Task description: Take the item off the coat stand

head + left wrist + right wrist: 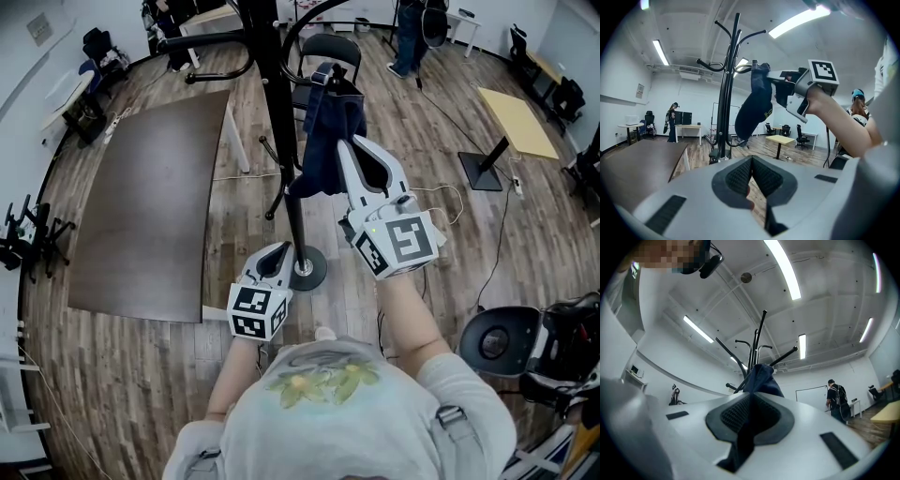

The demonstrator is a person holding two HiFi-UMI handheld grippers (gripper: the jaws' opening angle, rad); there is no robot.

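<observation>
A dark navy cloth item (326, 141) hangs beside the black coat stand (281, 103), close to one of its curved hooks. My right gripper (345, 142) is raised and shut on the item's upper part. In the right gripper view the navy fabric (761, 378) runs down between the closed pads (733, 414), with the stand's arms (758, 345) behind it. The left gripper view shows the item (754, 108) dangling next to the pole (725, 103); whether it still rests on a hook I cannot tell. My left gripper (277, 255) hangs low near the stand's round base (309, 272), shut with nothing in it.
A dark brown table (150, 187) stands left of the stand. A black office chair (333, 52) is behind it, and a yellow table (514, 117) is at the right. A person (408, 37) stands at the back. Another black chair (497, 342) is at my right.
</observation>
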